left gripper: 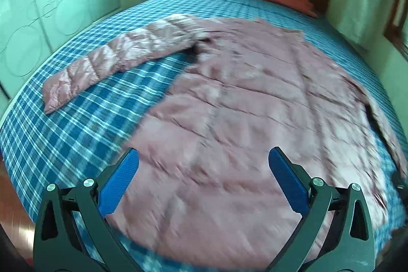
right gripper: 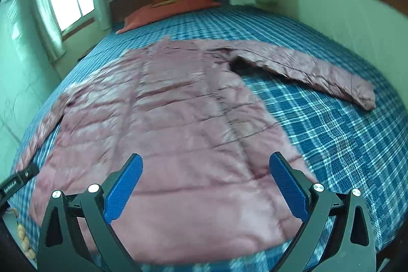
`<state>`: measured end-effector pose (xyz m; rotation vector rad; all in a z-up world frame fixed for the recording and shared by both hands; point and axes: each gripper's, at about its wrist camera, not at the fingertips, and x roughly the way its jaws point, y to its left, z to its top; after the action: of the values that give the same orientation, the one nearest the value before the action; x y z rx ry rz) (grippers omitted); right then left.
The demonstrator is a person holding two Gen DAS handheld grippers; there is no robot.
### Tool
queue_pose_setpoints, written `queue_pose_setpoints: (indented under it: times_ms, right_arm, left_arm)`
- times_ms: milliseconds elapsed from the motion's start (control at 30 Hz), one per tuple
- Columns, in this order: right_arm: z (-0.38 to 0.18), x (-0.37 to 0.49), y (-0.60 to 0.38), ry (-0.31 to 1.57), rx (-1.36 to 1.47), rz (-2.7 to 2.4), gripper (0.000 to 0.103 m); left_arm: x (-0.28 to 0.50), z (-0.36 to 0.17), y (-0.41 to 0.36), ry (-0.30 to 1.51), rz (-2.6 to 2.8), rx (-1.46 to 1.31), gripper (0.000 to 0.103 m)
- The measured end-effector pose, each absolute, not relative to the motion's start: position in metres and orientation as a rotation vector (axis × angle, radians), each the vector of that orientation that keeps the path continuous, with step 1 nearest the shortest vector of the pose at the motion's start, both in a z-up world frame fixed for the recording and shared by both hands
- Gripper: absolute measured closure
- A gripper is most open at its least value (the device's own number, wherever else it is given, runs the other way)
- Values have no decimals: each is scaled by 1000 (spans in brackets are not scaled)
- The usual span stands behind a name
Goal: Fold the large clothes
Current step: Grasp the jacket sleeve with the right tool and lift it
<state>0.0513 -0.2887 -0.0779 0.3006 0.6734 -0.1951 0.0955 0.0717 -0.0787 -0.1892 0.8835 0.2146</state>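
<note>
Two views. Left wrist: left gripper, jaws apart, empty, over pink quilted jacket flat on plaid bed, hem at frame bottom, collar toward the top, sleeve pointing left. Right wrist: right gripper likewise spread, empty; the other sleeve points right.

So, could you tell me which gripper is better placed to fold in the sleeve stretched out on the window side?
Probably the left gripper: in its view that sleeve lies spread on its left. The right gripper faces the opposite sleeve. Both are open.
</note>
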Motion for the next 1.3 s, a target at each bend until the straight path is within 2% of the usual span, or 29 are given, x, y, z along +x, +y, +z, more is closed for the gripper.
queue_pose_setpoints:
  times_ms: [233,267,300,367,767,933,1067,1133,1167,1200,1300]
  right_arm:
    - [-98,71,-423,584,624,-320,6]
    - [-102,70,-443,560,679,-333,10]
    - [-104,69,-455,550,709,-349,21]
    - [-112,68,-489,526,795,-393,31]
    - [-148,44,-567,261,1126,-449,31]
    - [-152,33,-589,163,1165,-481,31]
    - [-148,38,-591,184,1118,-509,31]
    - [-145,47,-592,226,1064,-559,51]
    - [-146,53,-594,245,1055,-555,74]
    - [-149,56,-598,263,1069,-540,88]
    - [-139,61,-595,275,1047,-542,90]
  left_arm:
    - [139,-102,134,912,383,-272,2]
    - [143,-106,142,915,397,-296,2]
    - [145,-108,146,919,408,-309,2]
    - [149,-113,155,926,441,-332,2]
    - [156,-144,168,966,542,-371,2]
    - [158,-150,165,964,563,-326,2]
    - [157,-152,159,966,576,-300,2]
    - [160,-154,158,969,578,-294,2]
    - [160,-154,159,969,578,-292,2]
    - [161,-154,160,968,577,-292,2]
    - [163,-156,157,964,577,-291,2]
